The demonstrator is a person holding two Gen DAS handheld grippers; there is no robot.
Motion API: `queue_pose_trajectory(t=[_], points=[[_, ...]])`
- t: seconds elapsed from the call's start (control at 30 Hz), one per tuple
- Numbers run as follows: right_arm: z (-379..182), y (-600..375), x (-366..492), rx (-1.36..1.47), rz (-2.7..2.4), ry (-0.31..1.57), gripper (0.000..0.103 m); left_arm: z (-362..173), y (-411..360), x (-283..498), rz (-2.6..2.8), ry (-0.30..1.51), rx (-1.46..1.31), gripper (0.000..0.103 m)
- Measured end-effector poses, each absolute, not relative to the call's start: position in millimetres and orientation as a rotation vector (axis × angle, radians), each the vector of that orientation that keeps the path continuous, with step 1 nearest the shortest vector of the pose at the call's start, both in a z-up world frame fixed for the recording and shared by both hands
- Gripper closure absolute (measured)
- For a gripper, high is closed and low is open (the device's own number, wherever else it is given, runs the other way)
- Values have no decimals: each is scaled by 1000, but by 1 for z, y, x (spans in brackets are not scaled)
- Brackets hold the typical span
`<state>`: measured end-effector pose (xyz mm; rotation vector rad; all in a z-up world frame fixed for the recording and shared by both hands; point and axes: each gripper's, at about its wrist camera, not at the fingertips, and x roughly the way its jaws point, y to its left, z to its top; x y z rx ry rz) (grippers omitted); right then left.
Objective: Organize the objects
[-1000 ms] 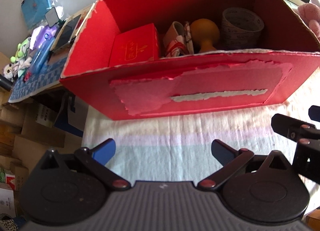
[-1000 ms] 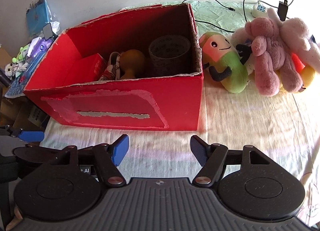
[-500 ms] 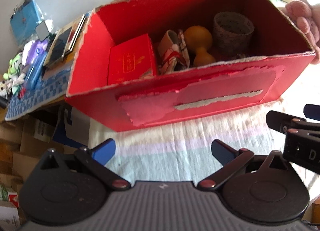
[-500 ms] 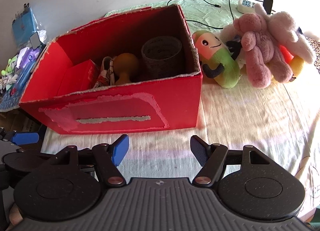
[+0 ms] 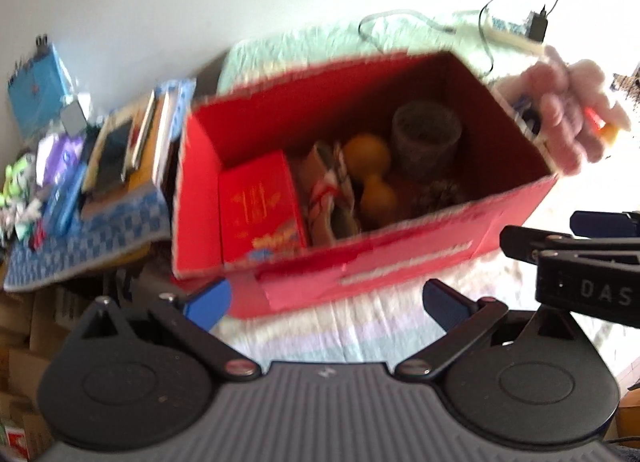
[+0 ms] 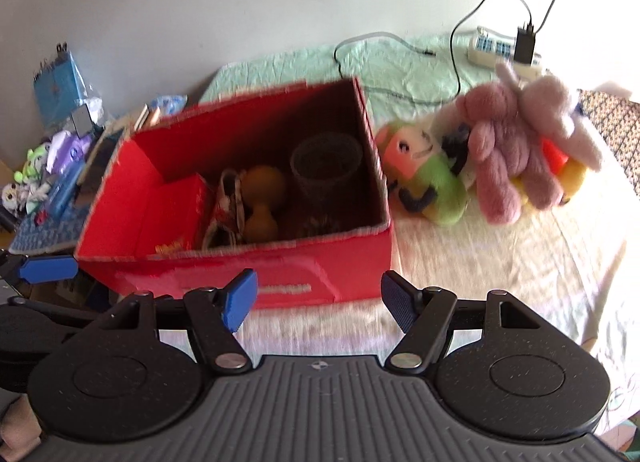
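Observation:
An open red cardboard box (image 5: 196, 198) (image 6: 120, 198) stands on the cloth-covered surface. It holds a small red carton (image 5: 256, 206) (image 6: 172, 210), a patterned pouch (image 5: 328, 190) (image 6: 228, 206), an orange gourd (image 5: 370, 170) (image 6: 262, 194) and a grey cup (image 5: 426, 138) (image 6: 326, 166). Plush toys lie right of the box: a green-and-pink one (image 6: 432, 178) and a pink one (image 6: 504, 158) (image 5: 560, 110). My left gripper (image 5: 326, 300) hangs open and empty above the box's near side. My right gripper (image 6: 320, 296) is open and empty too, beside it on the right.
A low side shelf with a blue checked cloth (image 5: 92, 238) carries books and small toys left of the box. Cardboard cartons (image 5: 24, 342) sit below it. A power strip (image 6: 492, 48) with cables lies at the back. Pale cloth (image 6: 500, 262) stretches right of the box.
Both grippers have risen and drawn back from the box, so both views look down into it from higher. Both stay open and empty. The frames are now blurred by motion.

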<state>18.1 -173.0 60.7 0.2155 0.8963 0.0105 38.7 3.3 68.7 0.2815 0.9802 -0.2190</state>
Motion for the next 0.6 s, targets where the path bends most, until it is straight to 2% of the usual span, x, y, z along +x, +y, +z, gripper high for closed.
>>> queue_pose_trajectory(t=[0.3, 0.6], points=[[81, -177, 32, 189, -25, 817, 31, 92, 1, 63, -168, 889, 263, 1], [91, -170, 43, 135, -4, 771, 28, 95, 1, 85, -117, 848, 243, 1]])
